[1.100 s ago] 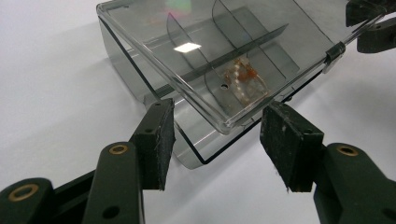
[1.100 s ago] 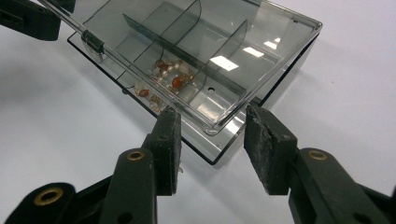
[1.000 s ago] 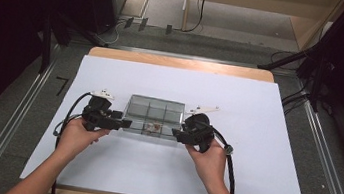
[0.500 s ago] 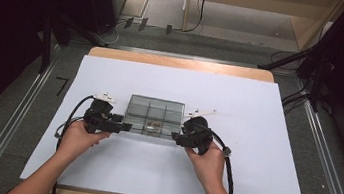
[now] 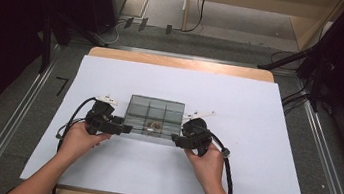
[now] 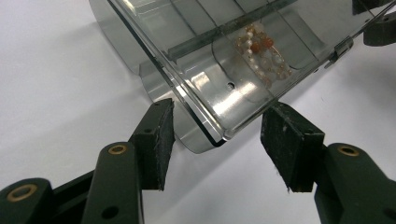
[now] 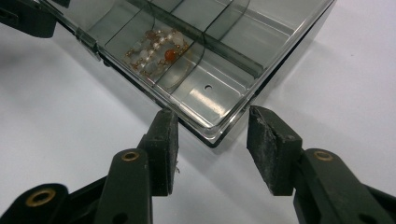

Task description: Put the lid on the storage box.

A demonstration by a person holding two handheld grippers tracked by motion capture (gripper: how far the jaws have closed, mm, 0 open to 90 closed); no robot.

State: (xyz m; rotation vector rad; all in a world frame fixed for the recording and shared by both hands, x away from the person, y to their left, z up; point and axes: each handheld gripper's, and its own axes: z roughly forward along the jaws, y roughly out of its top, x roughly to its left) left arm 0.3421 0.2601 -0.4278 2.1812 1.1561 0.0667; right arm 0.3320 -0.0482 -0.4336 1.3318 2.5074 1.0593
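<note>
A smoky clear plastic box [image 5: 154,112] with divided compartments lies on the white sheet, with a beaded bracelet [image 5: 155,124] in a near compartment. My left gripper [image 5: 125,129] is at the box's near left corner and my right gripper [image 5: 177,139] at its near right corner. In the left gripper view the jaws [image 6: 217,144] stand open astride a corner of the box [image 6: 205,70], with the bracelet [image 6: 261,58] beyond. In the right gripper view the jaws [image 7: 212,149] straddle the other corner of the box [image 7: 224,70], open, and the bracelet [image 7: 156,53] lies farther in.
The white sheet [image 5: 258,118] covers most of the wooden table [image 5: 179,62]. Metal rails run along the floor on both sides. A small black key [image 5: 62,84] lies on the floor at the left. Cables trail from both grippers toward the person.
</note>
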